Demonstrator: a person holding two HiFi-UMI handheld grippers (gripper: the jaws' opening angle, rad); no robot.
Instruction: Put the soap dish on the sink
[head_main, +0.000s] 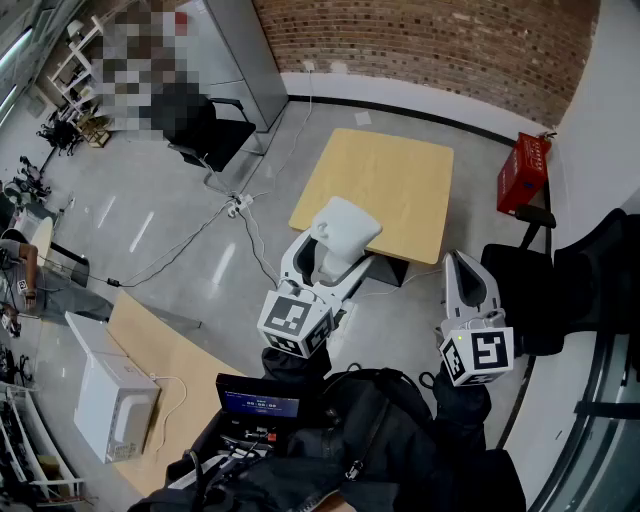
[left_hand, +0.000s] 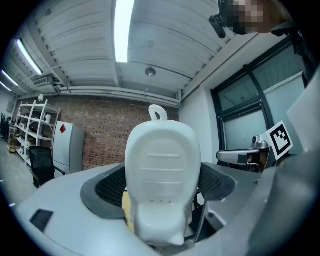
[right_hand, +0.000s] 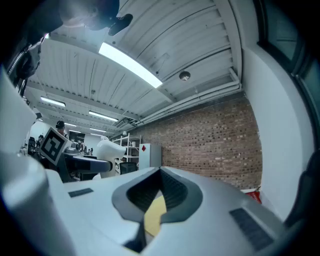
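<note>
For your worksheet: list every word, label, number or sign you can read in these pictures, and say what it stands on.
No text reads clearly.
Red box: white print, too small.
Dark screen: lines blurred.
Red diamond sign on grey cabinet: no legible lettering.

Brick wall (head_main: 430, 45), grey floor (head_main: 180, 200), wooden table (head_main: 390, 180), ceiling strip light (left_hand: 122, 30)

A workshop-like lab or industrial office was shown; a bare brick wall (head_main: 430, 45) was seen beyond a polished concrete floor (head_main: 150, 215), across which cables (head_main: 190, 243) were trailed to a power strip (head_main: 239, 206); plain wooden worktops (head_main: 390, 185) and a black office chair (head_main: 205, 125) were scattered about; open metal shelving (left_hand: 30, 125) was ranged along one side; a corrugated ceiling (left_hand: 165, 40) was lit by strip lights (left_hand: 122, 30); a red box (head_main: 525, 170) was set by the wall.
</note>
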